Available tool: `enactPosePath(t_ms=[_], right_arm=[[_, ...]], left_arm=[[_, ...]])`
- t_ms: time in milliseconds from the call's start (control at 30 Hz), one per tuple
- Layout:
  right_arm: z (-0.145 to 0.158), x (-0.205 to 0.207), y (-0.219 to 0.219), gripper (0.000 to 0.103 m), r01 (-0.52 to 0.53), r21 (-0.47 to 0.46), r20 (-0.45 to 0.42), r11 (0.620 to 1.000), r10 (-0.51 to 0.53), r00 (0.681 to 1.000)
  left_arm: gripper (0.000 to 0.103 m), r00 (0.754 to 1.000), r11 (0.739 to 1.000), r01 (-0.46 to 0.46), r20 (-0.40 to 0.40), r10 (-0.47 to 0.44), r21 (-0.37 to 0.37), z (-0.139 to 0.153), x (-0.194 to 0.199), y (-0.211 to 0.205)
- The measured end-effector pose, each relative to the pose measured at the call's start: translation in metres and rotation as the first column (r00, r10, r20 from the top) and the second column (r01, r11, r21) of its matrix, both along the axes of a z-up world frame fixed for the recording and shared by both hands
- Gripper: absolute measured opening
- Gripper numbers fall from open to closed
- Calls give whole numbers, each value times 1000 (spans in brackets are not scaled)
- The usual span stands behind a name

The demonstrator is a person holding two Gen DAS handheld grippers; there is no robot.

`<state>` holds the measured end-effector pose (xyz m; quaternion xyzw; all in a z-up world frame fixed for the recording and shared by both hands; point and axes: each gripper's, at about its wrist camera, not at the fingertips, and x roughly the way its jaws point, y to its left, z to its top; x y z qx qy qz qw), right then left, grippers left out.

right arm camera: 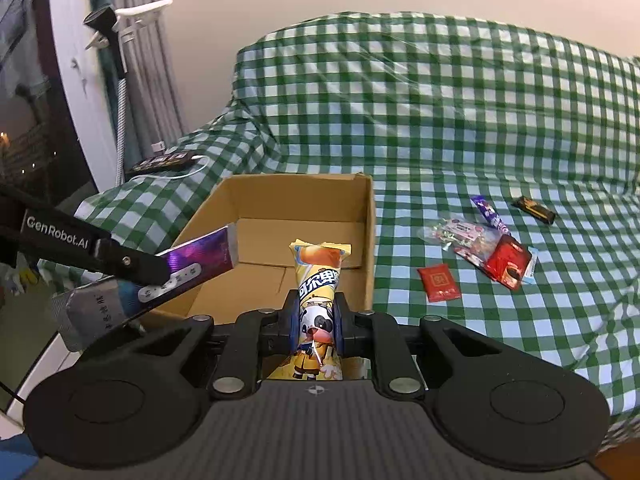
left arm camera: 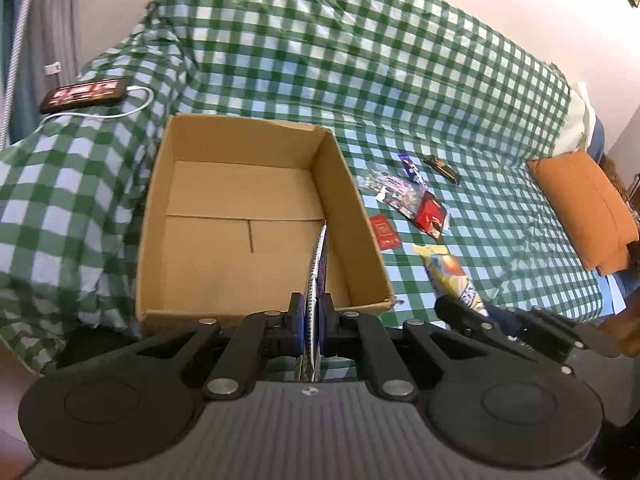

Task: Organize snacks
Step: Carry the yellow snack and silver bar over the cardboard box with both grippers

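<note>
Both cams ride right behind their own tongs and look forward and down along the fingers, fisheye style. The left tongs sit close over the near edge of the cardboard box, which lies straight ahead of them. The right tongs also hang near the box, just ahead. Both views share the box, the checkered cover behind it and the loose snacks off to the right of the tongs.
</note>
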<state>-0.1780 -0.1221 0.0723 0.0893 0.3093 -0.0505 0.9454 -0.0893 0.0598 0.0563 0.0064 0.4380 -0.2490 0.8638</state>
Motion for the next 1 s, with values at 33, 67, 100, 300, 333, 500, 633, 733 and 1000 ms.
enactPosePath(t_ms=[33,67,100,300,333,500,633,733,1000], right_arm=[[3,-1,4,18,-3,-12,1,1000,3,1000],[4,-3,8,18,-4,-22,2,1000,5,1000],[8,-4,12,18,-7,-35,4,999,7,1000],[10,-7,20,18,-9,-57,0,998,9,1000],[11,-8,21,18,-9,-59,-1,998,9,1000],[12,-11,22,18,-24,-69,-10,997,24,1000],[11,-9,21,18,-28,-73,-22,997,27,999],[7,-4,22,18,-29,-73,-34,997,26,999],[0,5,16,18,-18,-66,-64,998,14,998]], left_arm=[[7,1000,1000,-5,2,5,-6,0,-2,6],[7,1000,1000,-7,5,7,-13,1,-3,11],[7,1000,1000,-9,7,9,-17,1,-4,11],[7,1000,999,-10,16,11,-45,2,-9,20],[7,1000,999,-11,17,12,-48,2,-9,21],[7,1000,998,-25,14,26,-58,0,-8,27],[7,1000,998,-29,7,29,-56,-3,-7,28],[7,999,998,-32,-1,32,-56,-5,-3,29],[7,999,998,-46,1,46,-51,-8,9,25]])
